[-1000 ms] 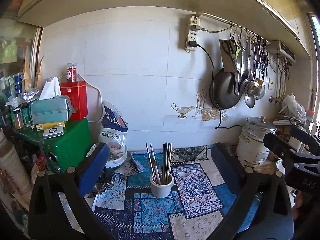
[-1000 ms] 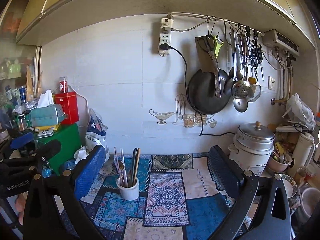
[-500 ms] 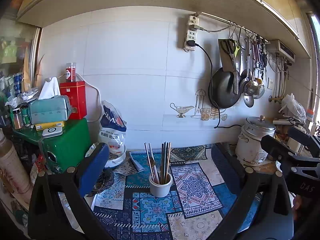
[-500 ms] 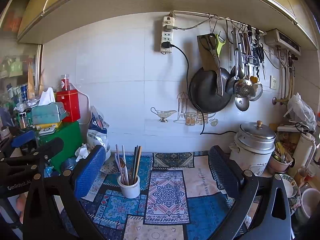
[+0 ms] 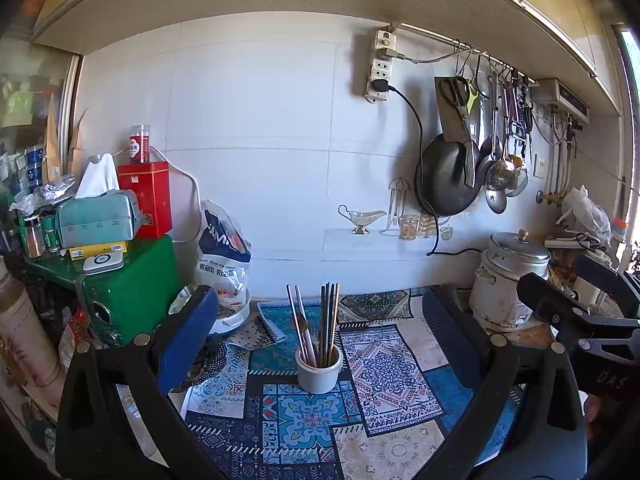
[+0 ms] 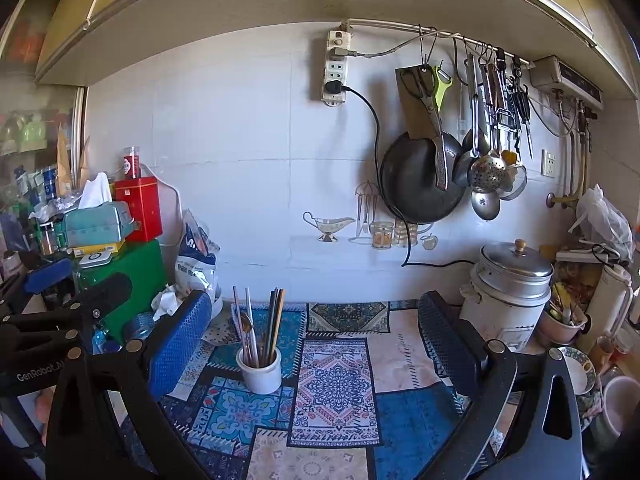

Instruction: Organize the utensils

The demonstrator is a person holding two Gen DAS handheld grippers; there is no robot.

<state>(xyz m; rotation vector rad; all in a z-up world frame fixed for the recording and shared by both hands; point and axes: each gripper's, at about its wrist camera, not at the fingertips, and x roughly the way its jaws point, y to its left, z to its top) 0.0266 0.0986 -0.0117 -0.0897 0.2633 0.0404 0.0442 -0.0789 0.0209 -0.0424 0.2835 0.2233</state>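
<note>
several chopsticks [image 5: 329,322] and what looks like a spoon [image 6: 245,322] stand bunched upright in a small white ceramic cup [image 5: 319,372] on the patterned mat [image 5: 376,376], ahead of the left gripper [image 5: 316,328] and roughly centred between its wide-spread blue pads. from the right gripper [image 6: 314,332] the same cup [image 6: 259,372] sits ahead and toward its left finger; that one is also fully spread and holds nothing.

the sticks look thin, stiff, light and probably slick, so i'd judge a pinch near the free upper ends works best, lifting straight up so the cup, which seems light enough to tip, isn't dragged over.

further right of both tools, a lidded metal pot [image 6: 508,292] stands by the wall, contents hidden. beyond it a pink bowl [image 6: 562,324] holds more utensils, though which kinds i cannot tell. ladles and a skimmer [image 6: 488,172] hang high on the rail.
</note>
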